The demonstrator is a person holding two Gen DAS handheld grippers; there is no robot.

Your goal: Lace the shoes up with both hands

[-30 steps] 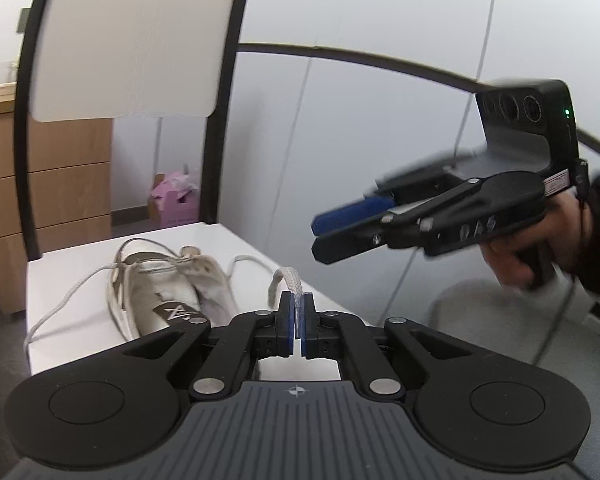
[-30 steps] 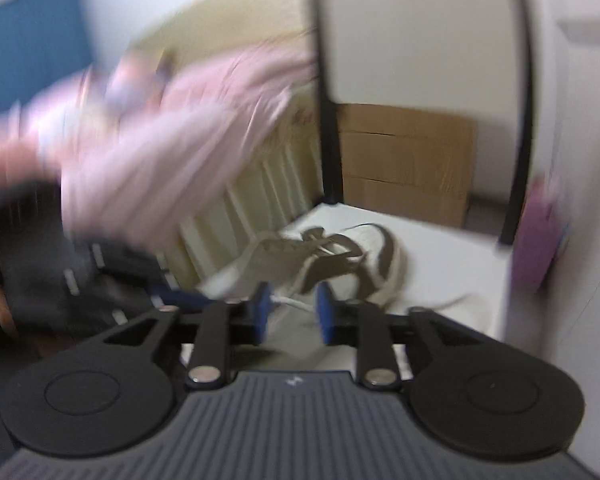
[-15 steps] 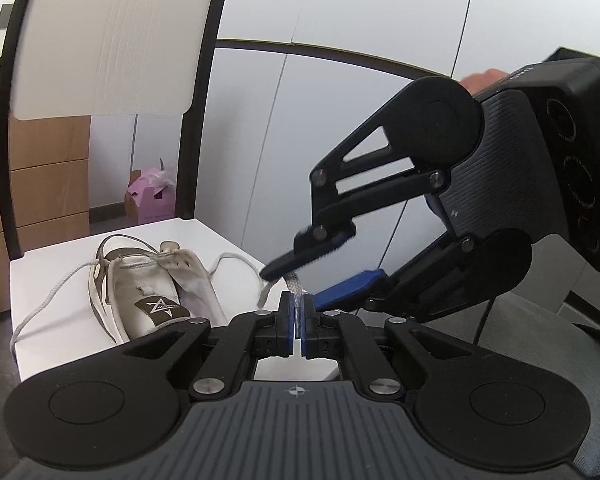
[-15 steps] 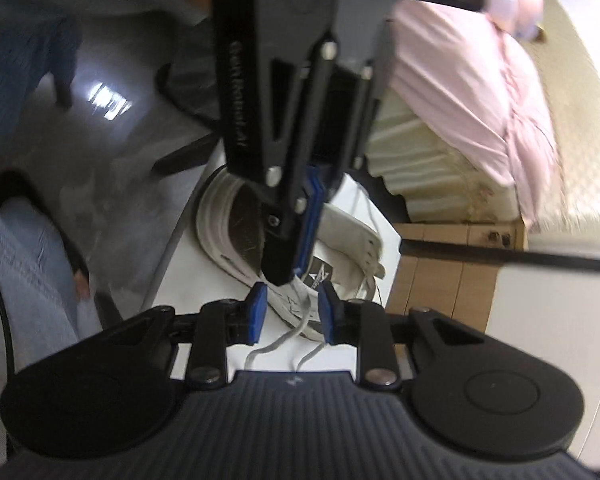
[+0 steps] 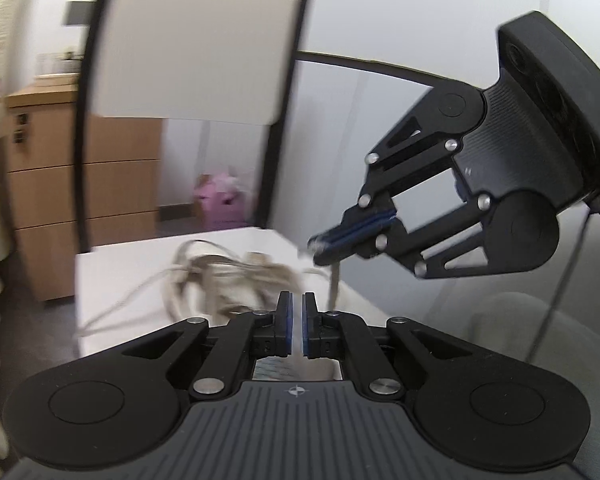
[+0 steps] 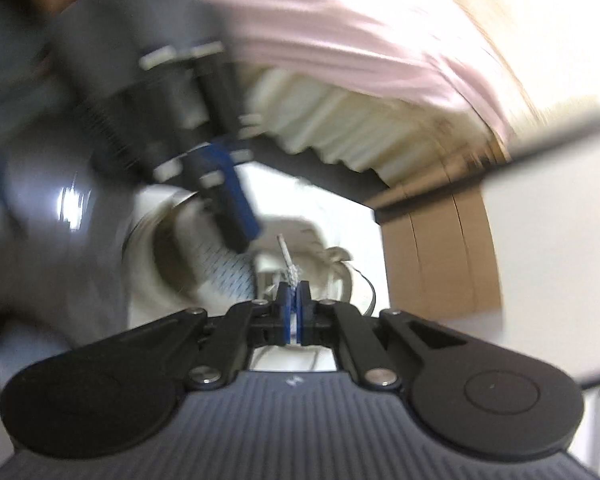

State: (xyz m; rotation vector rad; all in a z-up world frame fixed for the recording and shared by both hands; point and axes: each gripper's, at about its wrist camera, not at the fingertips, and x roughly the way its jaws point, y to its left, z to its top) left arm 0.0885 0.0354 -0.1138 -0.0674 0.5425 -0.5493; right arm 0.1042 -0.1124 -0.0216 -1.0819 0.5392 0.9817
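Right hand-held gripper (image 6: 293, 294), jaws just closed, clamped on the frayed lace end (image 6: 287, 262), tip poking up past the blue pads. Same grip seen from the left wrist view, lace hanging down from the closed pads. Left hand-held gripper (image 5: 296, 312) nearly shut, a narrow slit between its pads and nothing in it. Beige shoe (image 5: 236, 276) lying on the white desk (image 5: 112, 276), blurred, loose laces trailing off to the left. Both grippers above the shoe.
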